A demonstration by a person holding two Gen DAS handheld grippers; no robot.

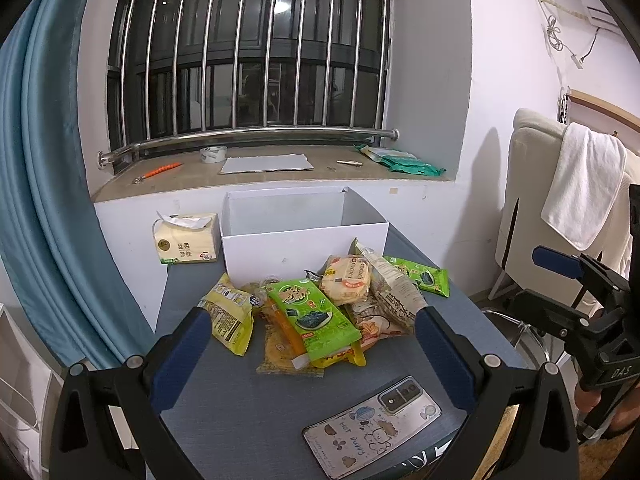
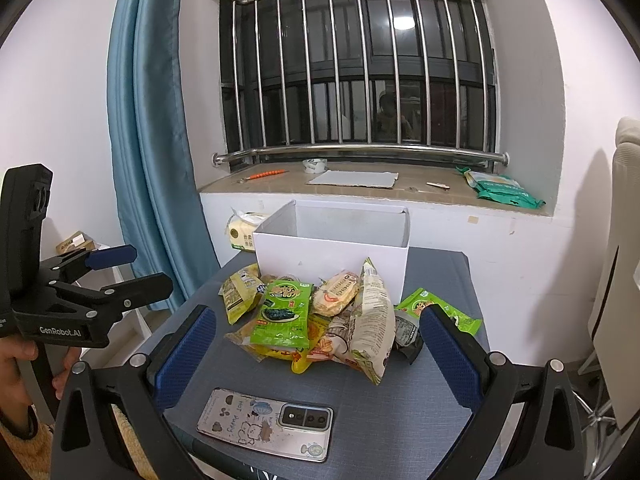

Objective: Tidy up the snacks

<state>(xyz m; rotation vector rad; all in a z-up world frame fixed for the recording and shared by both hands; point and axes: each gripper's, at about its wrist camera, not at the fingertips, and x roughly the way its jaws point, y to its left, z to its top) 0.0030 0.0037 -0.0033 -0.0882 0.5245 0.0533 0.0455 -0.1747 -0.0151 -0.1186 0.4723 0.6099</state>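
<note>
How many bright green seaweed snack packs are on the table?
2: one seaweed pack lies on top of the pile's middle; the other lies at the pile's right edge, beside the white box. Others may be buried.

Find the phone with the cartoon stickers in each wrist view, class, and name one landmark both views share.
Left wrist view: the phone lies bottom centre-right on the table, nearer than the snack pile.
Right wrist view: the phone lies bottom centre-left, nearer than the pile.
Shared landmark: the white box behind the snacks.

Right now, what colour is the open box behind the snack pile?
White: the box shows plain white walls inside and out, clearest in the right wrist view.
</note>
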